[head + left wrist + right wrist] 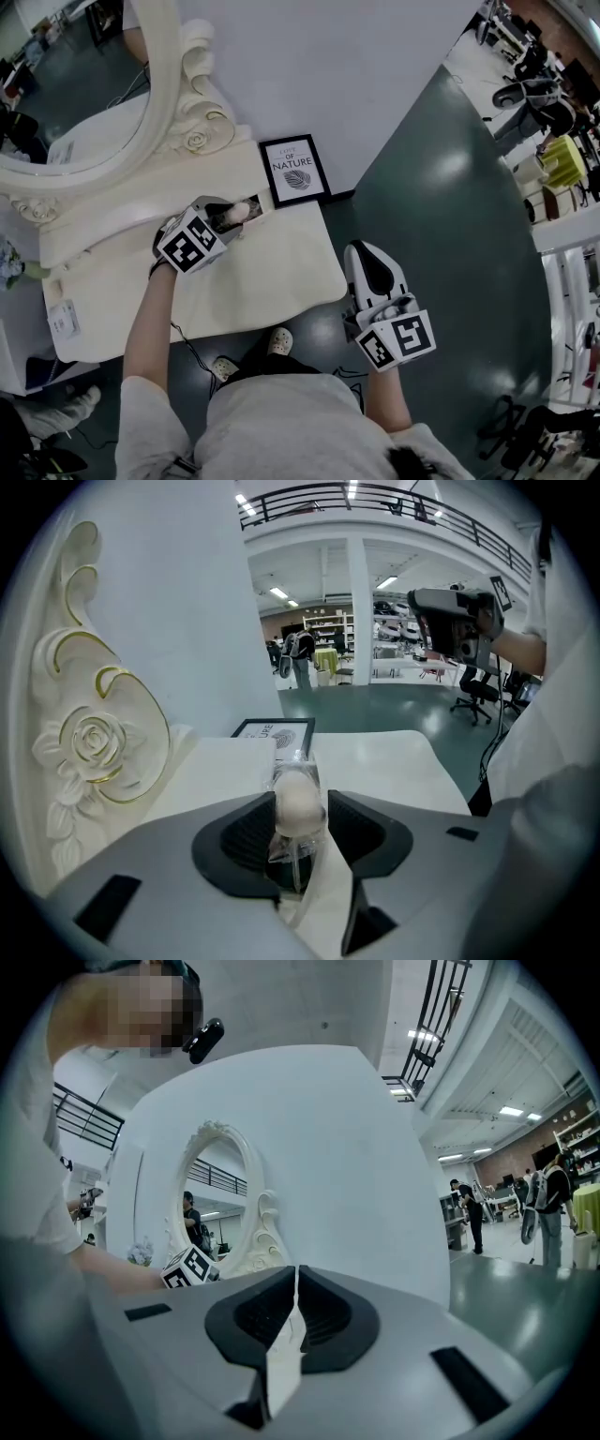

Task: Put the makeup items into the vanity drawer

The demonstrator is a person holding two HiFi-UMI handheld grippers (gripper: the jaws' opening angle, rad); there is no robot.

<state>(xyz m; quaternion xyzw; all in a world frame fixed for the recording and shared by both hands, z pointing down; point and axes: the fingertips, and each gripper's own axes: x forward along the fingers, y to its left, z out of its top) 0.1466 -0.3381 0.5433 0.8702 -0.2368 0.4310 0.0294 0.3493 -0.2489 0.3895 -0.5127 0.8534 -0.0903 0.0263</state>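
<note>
The left claw (300, 808) is clenched on a makeup sponge (297, 789), a pale egg-shaped piece in a clear wrapper that stands upright between the pads, which sit against its sides. The head view shows this claw over the back part of the cream surface (281, 272), toward the right corner. Whether the sponge's lower end touches the surface cannot be told.

Just to the left of the claw rises the carved mirror frame (89, 742), with its rose and gilt-edged scrolls. It runs along the back edge and closes off that side. Straight ahead of the jaws, a black framed picture (295, 171) leans at the surface's back right corner against the white wall (356, 75). A small white card (64, 319) lies near the front left corner, well apart from the claw.

The right claw (294, 1279) is clenched with nothing between its jaws. It hangs off the right edge of the surface, over the dark green floor (441, 234), and faces the mirror and the left claw's marker cube (187, 1267).
</note>
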